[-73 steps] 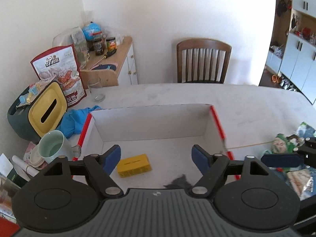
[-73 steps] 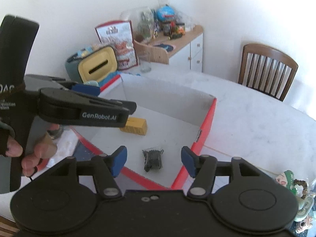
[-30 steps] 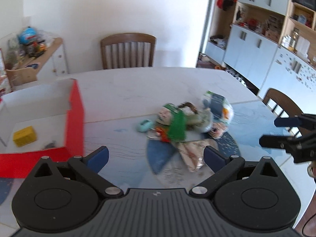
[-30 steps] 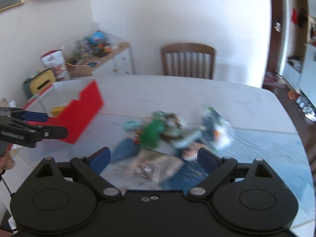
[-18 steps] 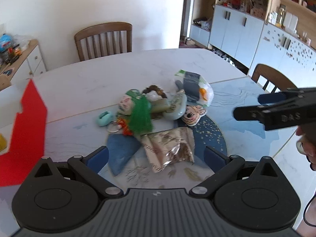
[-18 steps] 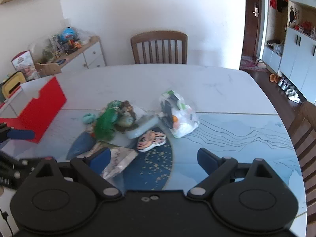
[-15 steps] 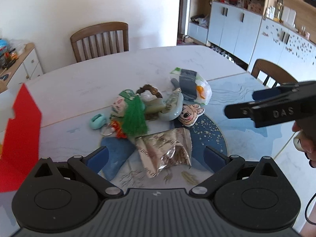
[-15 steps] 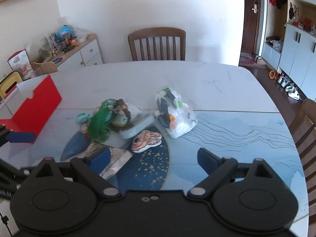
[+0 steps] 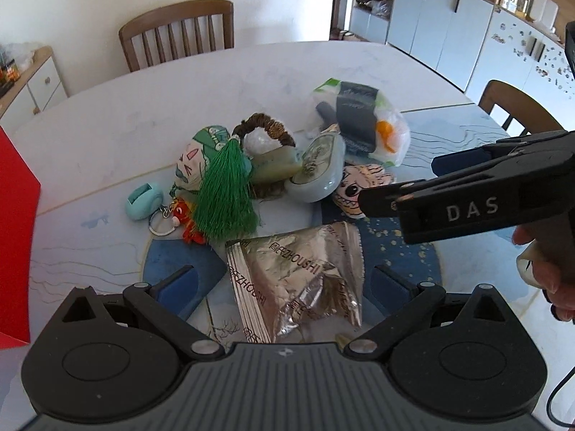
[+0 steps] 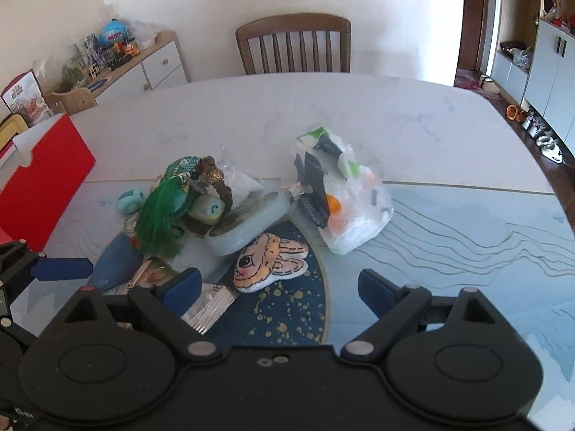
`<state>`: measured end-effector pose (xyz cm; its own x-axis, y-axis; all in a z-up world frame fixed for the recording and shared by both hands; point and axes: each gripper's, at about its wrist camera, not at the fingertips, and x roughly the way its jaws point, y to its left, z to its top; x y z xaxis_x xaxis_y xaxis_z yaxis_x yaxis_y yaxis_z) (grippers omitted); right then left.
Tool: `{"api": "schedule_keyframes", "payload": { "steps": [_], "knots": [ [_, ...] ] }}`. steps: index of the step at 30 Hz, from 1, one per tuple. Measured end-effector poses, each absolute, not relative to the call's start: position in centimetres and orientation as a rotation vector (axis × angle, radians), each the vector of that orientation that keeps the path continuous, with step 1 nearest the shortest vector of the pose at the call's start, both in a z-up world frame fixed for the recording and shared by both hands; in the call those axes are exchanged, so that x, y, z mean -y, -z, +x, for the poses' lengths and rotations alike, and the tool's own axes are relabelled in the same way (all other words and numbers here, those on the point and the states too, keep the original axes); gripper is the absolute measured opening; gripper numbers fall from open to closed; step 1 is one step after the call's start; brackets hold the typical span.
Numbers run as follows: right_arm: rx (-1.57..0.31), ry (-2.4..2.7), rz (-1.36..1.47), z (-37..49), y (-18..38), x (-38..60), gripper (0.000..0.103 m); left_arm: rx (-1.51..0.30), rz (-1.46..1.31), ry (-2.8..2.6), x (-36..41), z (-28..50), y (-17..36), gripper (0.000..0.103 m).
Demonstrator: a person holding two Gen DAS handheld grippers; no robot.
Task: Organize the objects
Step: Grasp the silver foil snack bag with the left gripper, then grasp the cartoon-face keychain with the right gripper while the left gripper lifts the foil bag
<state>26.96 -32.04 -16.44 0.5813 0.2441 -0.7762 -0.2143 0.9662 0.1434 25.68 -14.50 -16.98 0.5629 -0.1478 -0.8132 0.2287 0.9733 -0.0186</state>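
A pile of small objects lies on the table. In the left wrist view I see a silver foil packet [image 9: 294,273], a green tassel [image 9: 224,194], a teal keychain [image 9: 143,203], a pale oval case [image 9: 316,168], a cartoon face plush [image 9: 355,188] and a clear bag of items [image 9: 363,122]. My left gripper [image 9: 284,283] is open, its fingers on either side of the foil packet. My right gripper [image 10: 280,287] is open and empty, just in front of the plush [image 10: 269,262]. The red box [image 10: 39,179] stands at the left.
A wooden chair [image 10: 293,43] stands at the table's far side. A low cabinet [image 10: 136,64] with clutter is at the back left. White cupboards [image 9: 449,25] and a second chair [image 9: 517,107] are to the right. The right gripper's body [image 9: 485,201] crosses the left view.
Both grippers have swung away from the red box toward the pile and come closer to it. The left gripper now straddles the foil packet. Both stay open.
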Motion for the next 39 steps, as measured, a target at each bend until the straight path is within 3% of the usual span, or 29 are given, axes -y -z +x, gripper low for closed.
{"api": "schedule_keyframes", "payload": {
  "steps": [15, 19, 22, 24, 28, 31, 33, 39],
  "knots": [
    [-0.951, -0.298, -0.016, 29.8, 18.5, 30.8, 0.091, -1.010, 0.069, 0.245, 14.4, 27.7, 19.2, 0.102],
    [-0.951, -0.312, -0.026, 30.0, 18.6, 30.6, 0.085, -1.005, 0.063, 0.252, 14.6, 27.6, 19.2, 0.102],
    [-0.972, -0.326, -0.015, 30.2, 18.8, 30.6, 0.068, -1.009, 0.057, 0.257, 14.7, 27.5, 19.3, 0.095],
    [-0.968, -0.332, -0.015, 30.1, 18.7, 30.6, 0.067, -1.011, 0.043, 0.262, 14.6, 27.4, 19.3, 0.088],
    [-0.961, -0.332, -0.032, 29.8, 18.6, 30.5, 0.053, -1.008, 0.046, 0.263, 14.6, 27.1, 19.2, 0.081],
    [-0.960, -0.339, -0.021, 29.6, 18.5, 30.7, 0.051, -1.010, 0.043, 0.279, 14.5, 26.9, 19.1, 0.073],
    [-0.954, -0.337, -0.029, 29.2, 18.5, 30.7, 0.050, -1.007, 0.048, 0.298, 14.7, 26.7, 18.9, 0.061],
    [-0.958, -0.331, -0.008, 27.6, 18.2, 31.5, 0.048, -0.996, 0.065, 0.323, 14.7, 25.8, 18.5, 0.052]
  ]
}}
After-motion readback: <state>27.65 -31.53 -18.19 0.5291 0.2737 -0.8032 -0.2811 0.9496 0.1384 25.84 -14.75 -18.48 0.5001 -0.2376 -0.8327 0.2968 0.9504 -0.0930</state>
